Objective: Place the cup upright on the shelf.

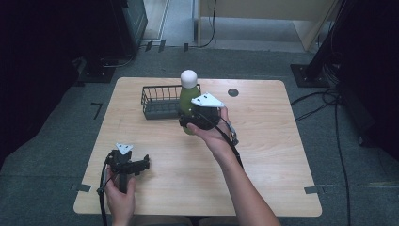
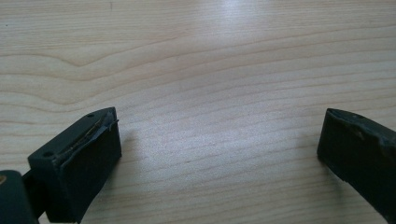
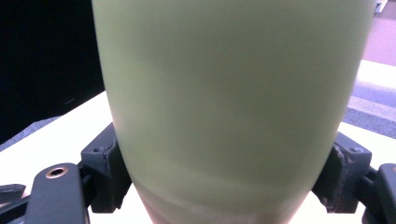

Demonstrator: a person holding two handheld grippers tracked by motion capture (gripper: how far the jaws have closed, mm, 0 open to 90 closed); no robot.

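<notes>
The right gripper [image 1: 190,120], held in the person's right hand [image 1: 214,136] with the forearm reaching diagonally in from the lower edge of the high view, has its jaws clamped on the lower body of a green bottle [image 1: 188,101] with a white rounded cap [image 1: 188,78]. The bottle stands upright, just in front of a dark wire basket [image 1: 157,101] near the far side of the wooden table [image 1: 263,155]. In the right gripper view the jaws press against both flanks of the bottle [image 3: 233,102]. The left gripper [image 1: 141,164] rests low on the table's near left area, gripped from behind by the left hand [image 1: 120,193] and pointing rightward. Its jaws stand wide apart over bare wood [image 2: 219,70].
</notes>
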